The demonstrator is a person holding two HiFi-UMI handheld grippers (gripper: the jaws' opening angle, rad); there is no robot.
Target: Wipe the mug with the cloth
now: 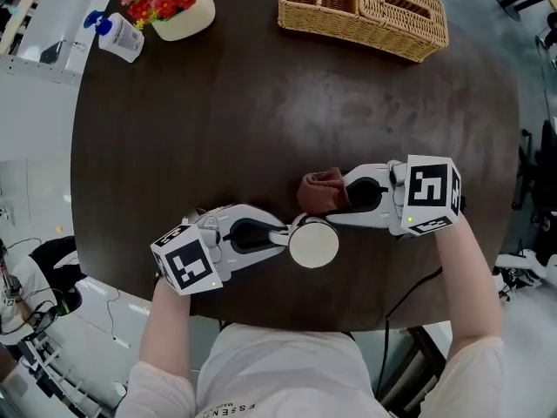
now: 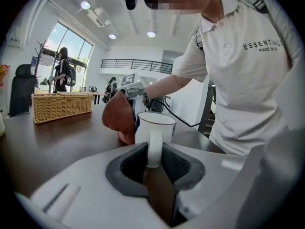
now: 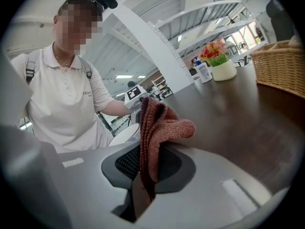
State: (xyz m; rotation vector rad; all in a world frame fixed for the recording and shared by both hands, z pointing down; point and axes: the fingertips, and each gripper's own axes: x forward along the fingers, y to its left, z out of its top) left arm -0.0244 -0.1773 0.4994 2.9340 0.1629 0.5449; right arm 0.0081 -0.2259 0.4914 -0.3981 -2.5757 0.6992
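The left gripper [image 1: 287, 232] is clamped on the handle of the white mug [image 1: 313, 244], which stands near the 6 o'clock edge of the dark table [image 1: 218, 120]. The right gripper [image 1: 346, 197] pinches the rust-red cloth [image 1: 322, 190], which lies against the mug at its 12 o'clock. Well apart from them are a wicker basket [image 1: 365, 7] at 1 o'clock, a flower pot [image 1: 178, 11] at 11 and a pump bottle [image 1: 117, 35] at 10. The shirt [image 2: 248, 80] reads "ESSENTIALS".

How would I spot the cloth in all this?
Look at the near edge of the dark table, by the person. There the right gripper pinches a crumpled cloth beside the white mug. It is the only soft, rust-red thing; its neighbours are hard and white.
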